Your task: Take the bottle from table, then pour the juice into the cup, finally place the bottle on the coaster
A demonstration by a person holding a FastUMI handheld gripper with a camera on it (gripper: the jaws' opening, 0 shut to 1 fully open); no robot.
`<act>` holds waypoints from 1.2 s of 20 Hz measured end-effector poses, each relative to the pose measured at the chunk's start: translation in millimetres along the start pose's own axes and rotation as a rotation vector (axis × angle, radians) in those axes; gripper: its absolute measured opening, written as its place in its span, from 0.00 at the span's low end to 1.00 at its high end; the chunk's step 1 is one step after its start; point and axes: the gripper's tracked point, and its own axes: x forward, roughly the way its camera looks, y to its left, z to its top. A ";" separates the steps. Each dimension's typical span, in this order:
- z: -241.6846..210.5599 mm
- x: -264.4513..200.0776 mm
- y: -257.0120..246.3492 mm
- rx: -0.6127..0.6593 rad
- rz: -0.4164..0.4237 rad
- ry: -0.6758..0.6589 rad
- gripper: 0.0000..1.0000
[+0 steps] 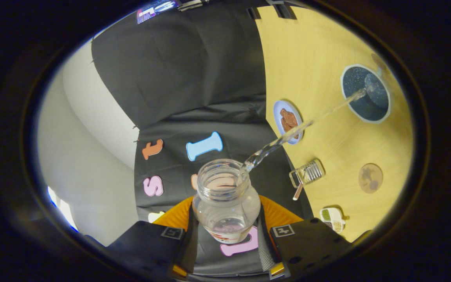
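Gripper: the gripper (225,235) has its two fingers closed against the sides of the bottle, one on each side of the lower body, so the bottle is clamped between them
Bottle: a clear, uncapped bottle (225,203) sits between the fingers, tipped so that its open threaded mouth points ahead and toward the table; part of a printed label shows near its base, and only a little liquid remains inside
Stream: a thin clear stream of liquid (307,125) leaves the lip of the bottle and arcs across to the cup, passing in front of the small plate on the way
Cup: a dark speckled cup with a pale rim (366,94) stands on the table well beyond the fingers; the stream lands inside it, and liquid glints in its bowl
Coaster: a round brownish coaster (370,178) lies flat on the table, apart from the cup, with nothing on it
Table: a yellow wooden table (319,58) runs along one side of the view
Other things: a small blue plate (288,121) carrying a brown item, a small clear ribbed container (307,172) at the table edge, and a little white dish (333,219) with greenish contents near the fingers
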 end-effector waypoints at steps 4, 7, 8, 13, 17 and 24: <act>-1.5 1.8 2.7 0.023 0.005 -0.009 0.67; -4.9 4.2 4.5 0.034 0.006 -0.008 0.67; -5.4 3.1 4.6 0.038 0.007 -0.008 0.67; -8.3 5.5 10.0 0.062 0.015 -0.015 0.67; -9.8 7.9 16.0 0.080 0.024 -0.024 0.67; -4.6 9.9 20.8 0.115 0.032 -0.047 0.67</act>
